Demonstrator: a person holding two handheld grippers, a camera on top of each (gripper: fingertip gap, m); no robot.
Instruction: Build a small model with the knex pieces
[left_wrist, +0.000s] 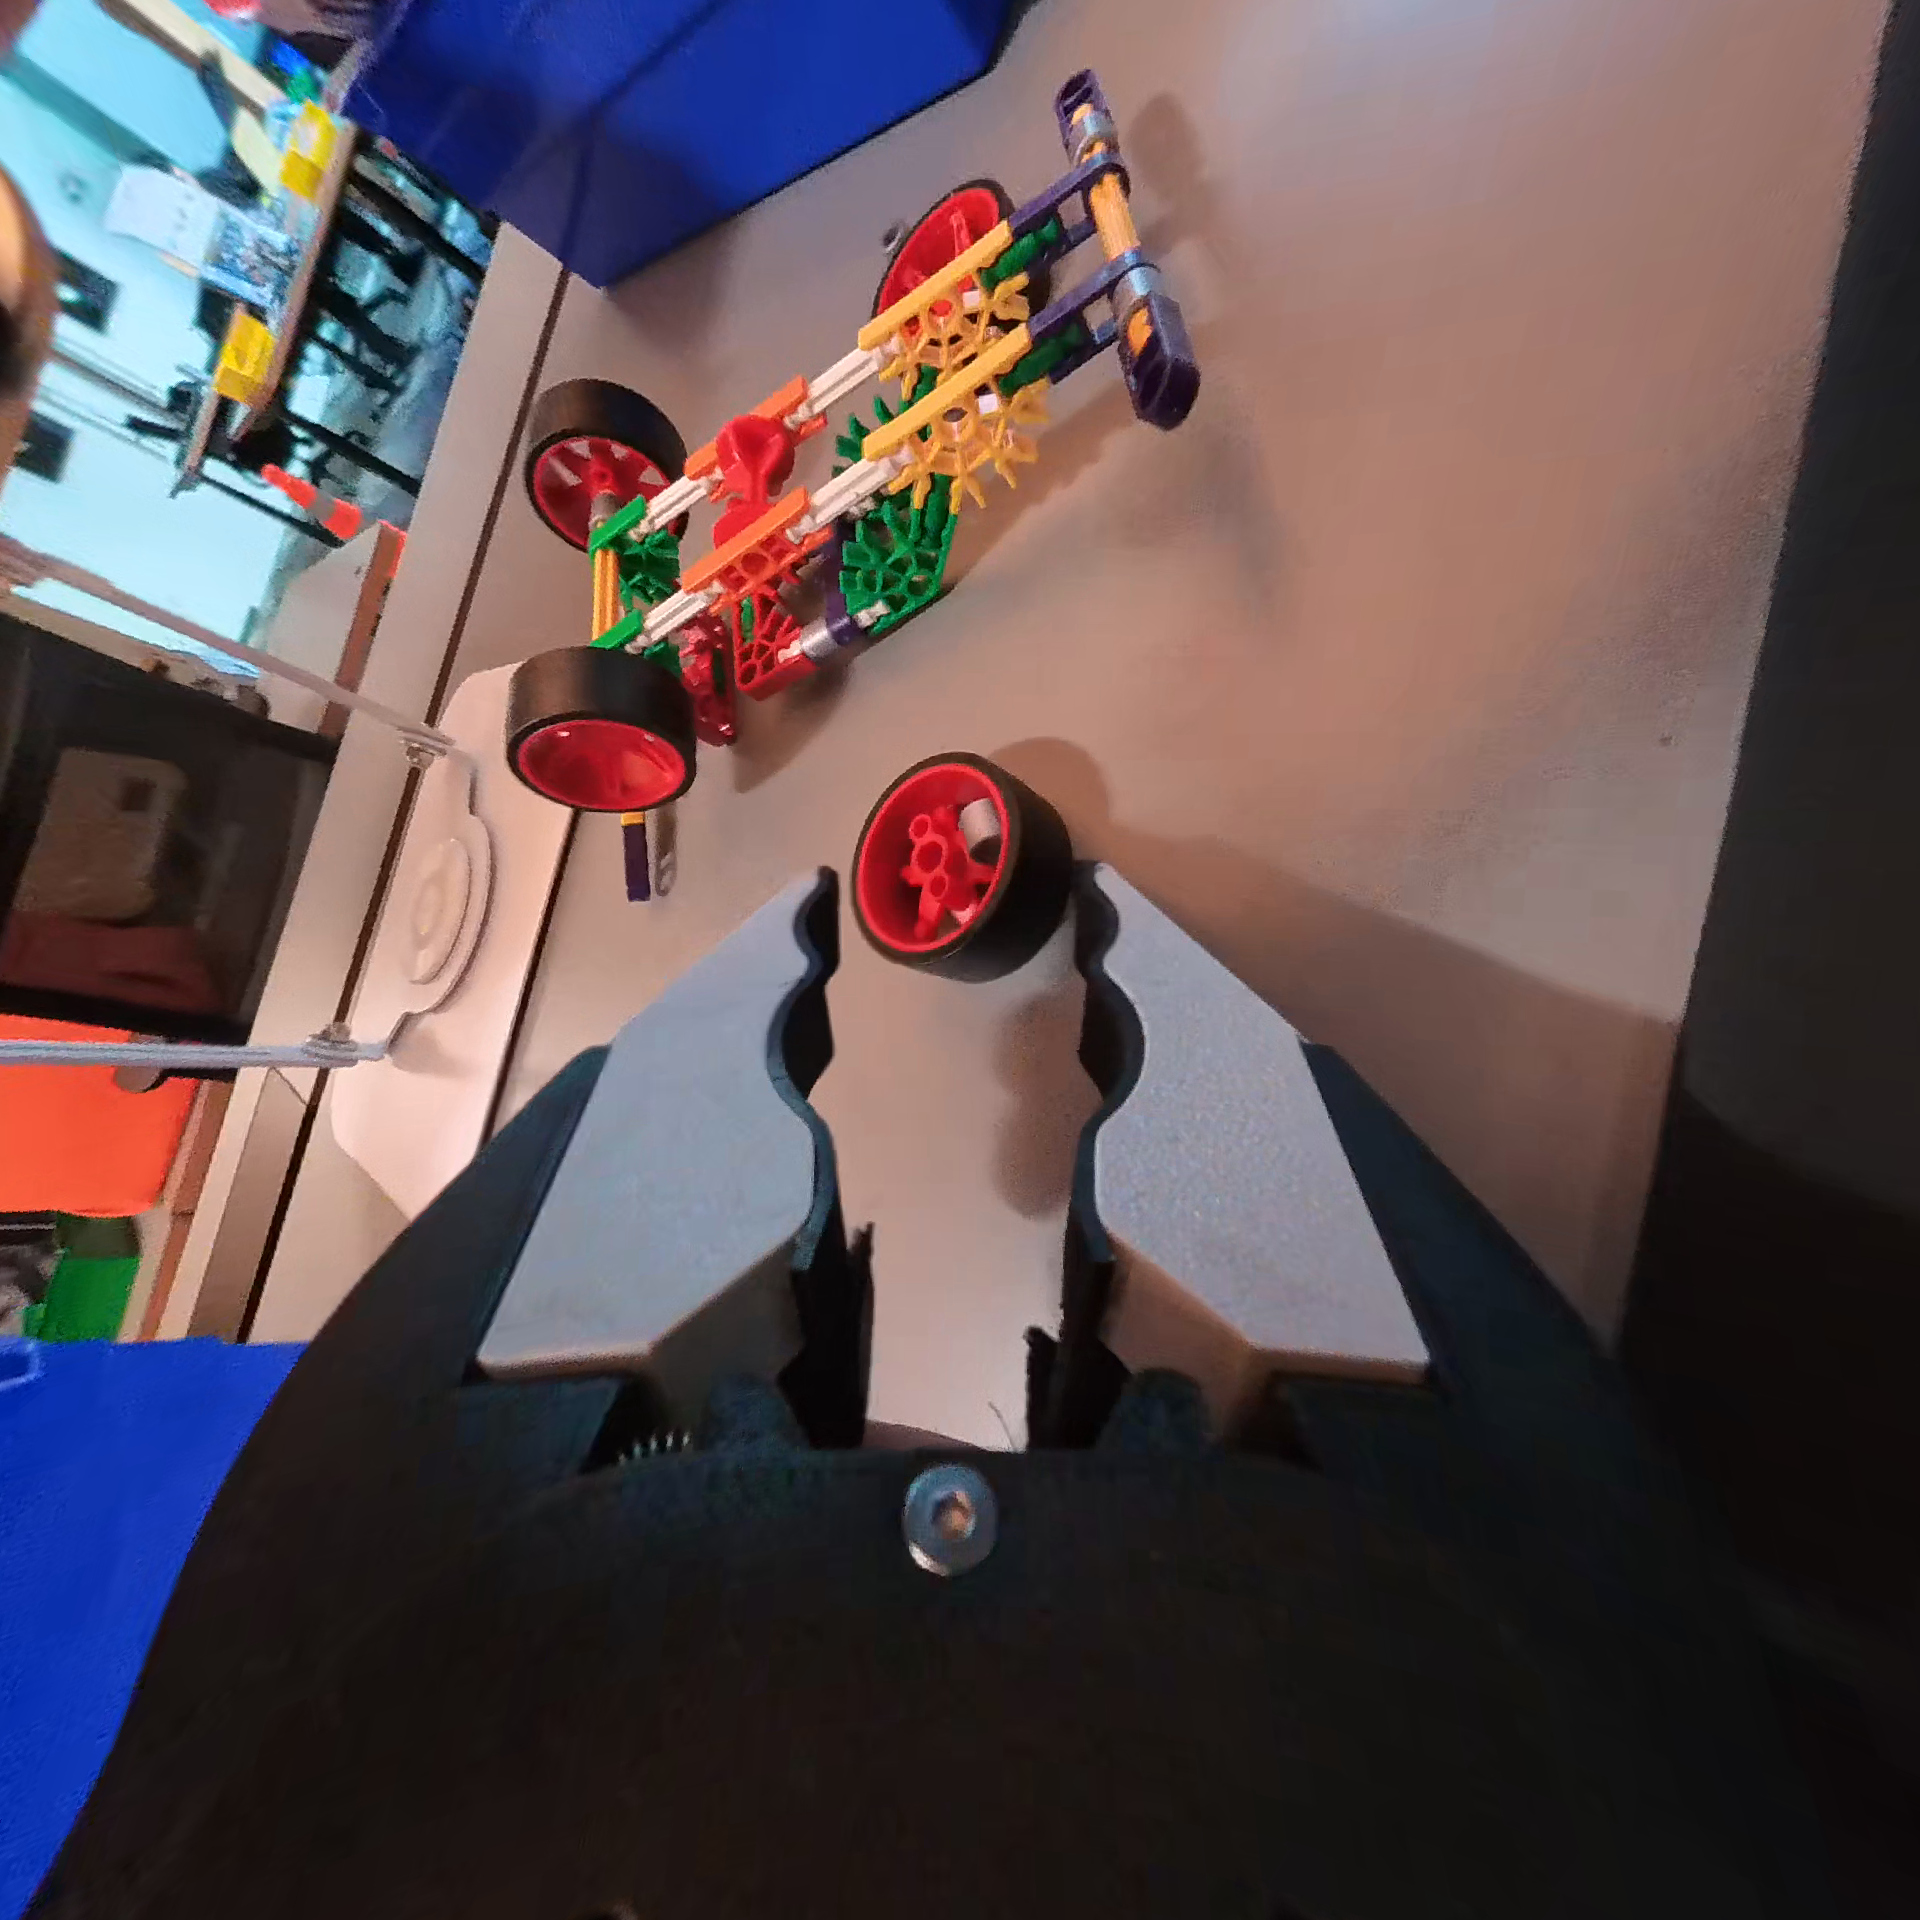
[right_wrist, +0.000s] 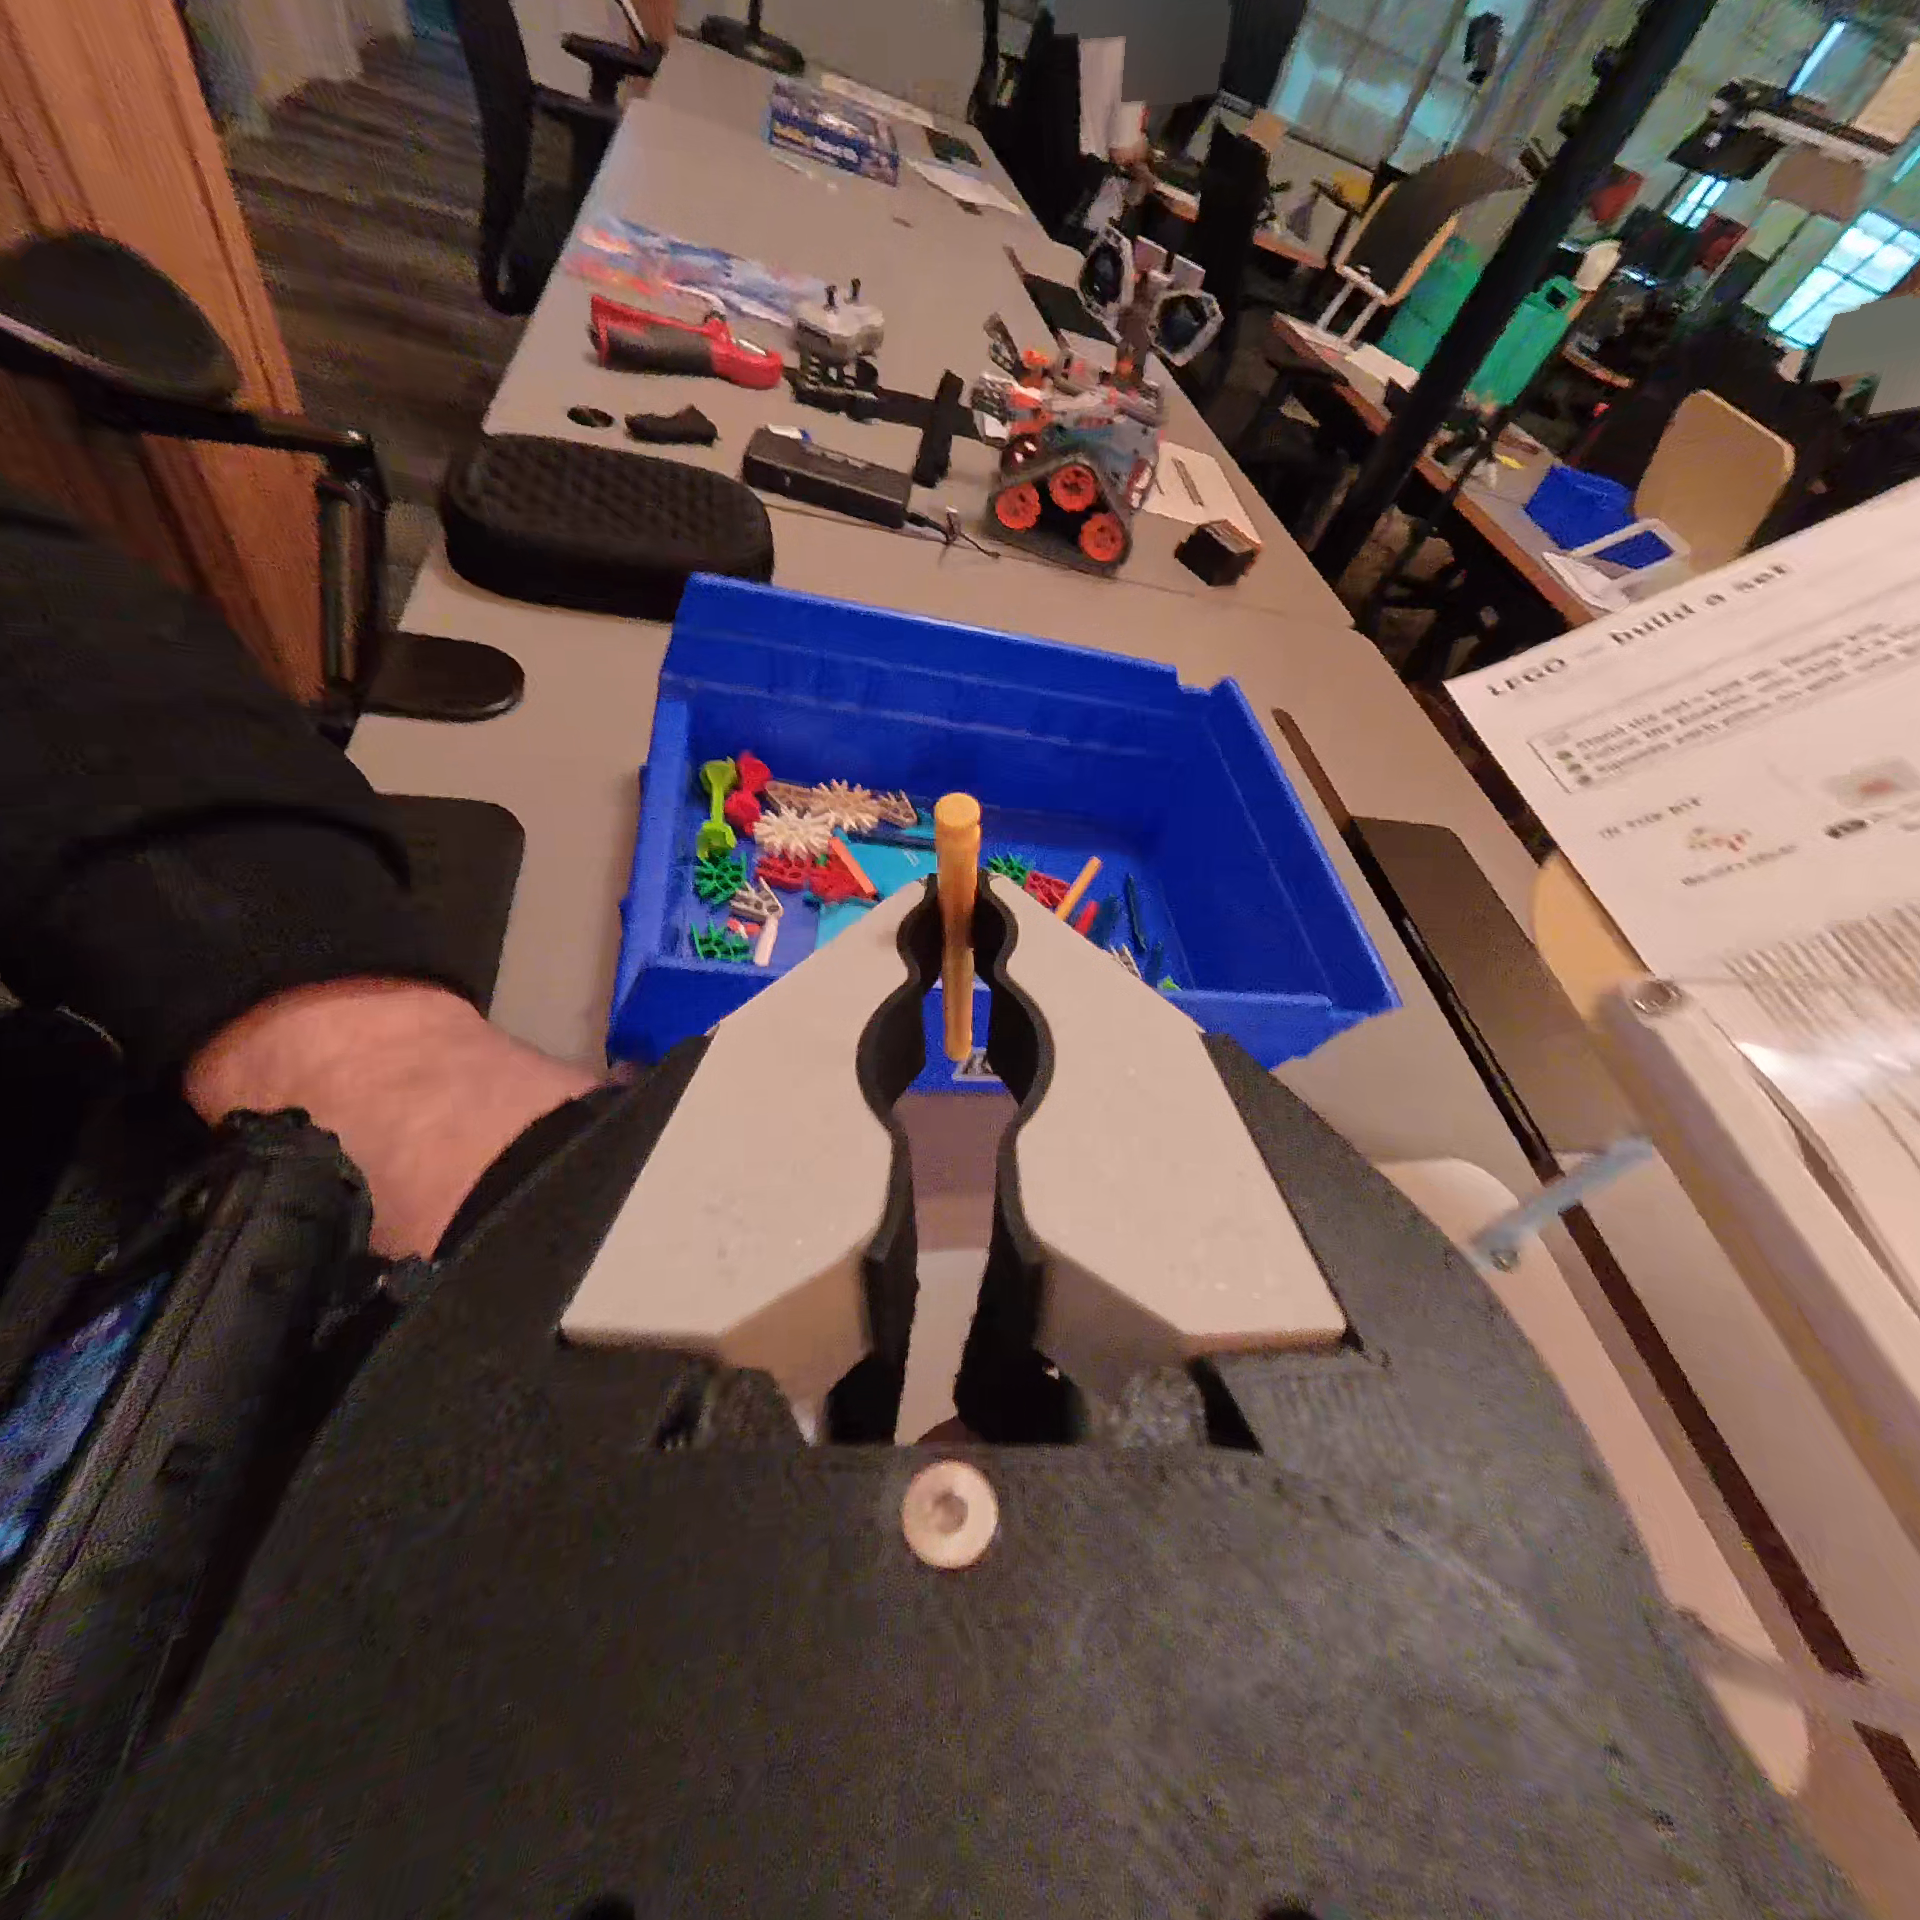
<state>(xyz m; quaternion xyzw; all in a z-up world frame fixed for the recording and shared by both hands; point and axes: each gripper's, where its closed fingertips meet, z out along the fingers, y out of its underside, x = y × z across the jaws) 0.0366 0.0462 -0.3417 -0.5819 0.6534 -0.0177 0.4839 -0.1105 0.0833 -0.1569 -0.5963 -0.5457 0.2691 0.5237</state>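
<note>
Left wrist view: the picture is rolled sideways, so the grey table (left_wrist: 1351, 520) runs up the frame.
Left gripper (left_wrist: 956, 914): jaws spread wide, holding nothing; its base fills the lower frame.
Loose wheel (left_wrist: 961, 868): black tyre, red hub, lying at 12 o'clock just past the fingertips; the right-hand fingertip (left_wrist: 1101, 904) sits against the tyre's edge, though I cannot tell if it truly touches.
Toy car (left_wrist: 831, 468): a rod-and-connector build at 11 o'clock beyond the loose wheel, three wheels showing; one red hub is half hidden behind the yellow frame.
Blue bin, left view (left_wrist: 675, 114): cut off by the top edge at 11 o'clock; contents hidden.
Right wrist view: looks along a long row of tables.
Right gripper (right_wrist: 956, 904): jaws nearly together, pinching a yellow-orange rod (right_wrist: 956, 842) that stands upright, its top clear of the tips and its lower part between the notched pads.
Open blue bin (right_wrist: 1247, 790): at 12 o'clock behind the rod, holding small coloured connectors and rods, too small to sort.
Hand (right_wrist: 384, 1101): at 9 o'clock, dark sleeve, partly cut off.
Printed sheet (right_wrist: 1714, 790): at 3 o'clock, cut off by the edge.
Tracked toy vehicle (right_wrist: 1070, 457): at 12 o'clock, far back, blurred.
</note>
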